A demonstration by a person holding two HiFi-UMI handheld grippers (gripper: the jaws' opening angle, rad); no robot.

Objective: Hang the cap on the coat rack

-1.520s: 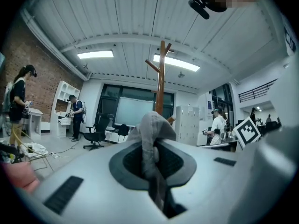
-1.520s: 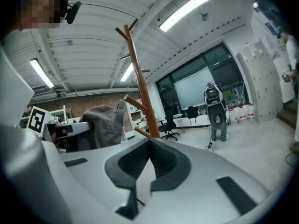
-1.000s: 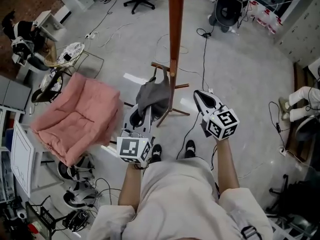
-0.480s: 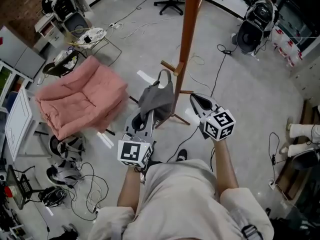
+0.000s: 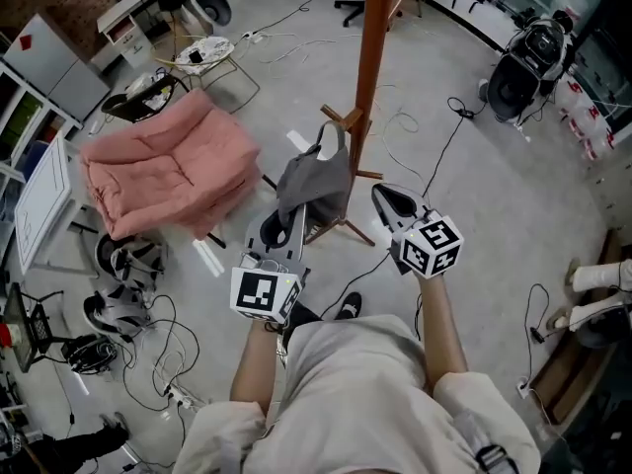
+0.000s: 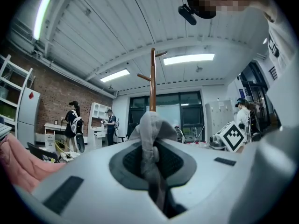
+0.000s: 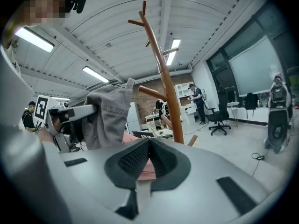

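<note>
A grey cap (image 5: 316, 181) hangs bunched from my left gripper (image 5: 295, 217), which is shut on its fabric. In the left gripper view the cap (image 6: 150, 125) is pinched between the dark pads, with the wooden coat rack (image 6: 153, 78) straight behind it. From the head view, the cap sits just left of the rack's brown pole (image 5: 373, 47), below a low peg (image 5: 341, 121). My right gripper (image 5: 390, 197) is shut and holds nothing, to the right of the pole's base. Its own view shows the rack (image 7: 166, 83) ahead of the right gripper (image 7: 148, 146), and the cap (image 7: 110, 115) at left.
A pink armchair (image 5: 168, 171) stands to the left, with a round side table (image 5: 205, 52) beyond it. Cables (image 5: 434, 161) run over the floor, and headsets (image 5: 114, 314) lie by shelving at left. A black machine (image 5: 528, 62) stands far right. People (image 6: 74, 125) stand at the back.
The head view has swung, so the armchair and rack sit differently in the picture. Both grippers keep the same stance, and the cap stays held close to the pole.
</note>
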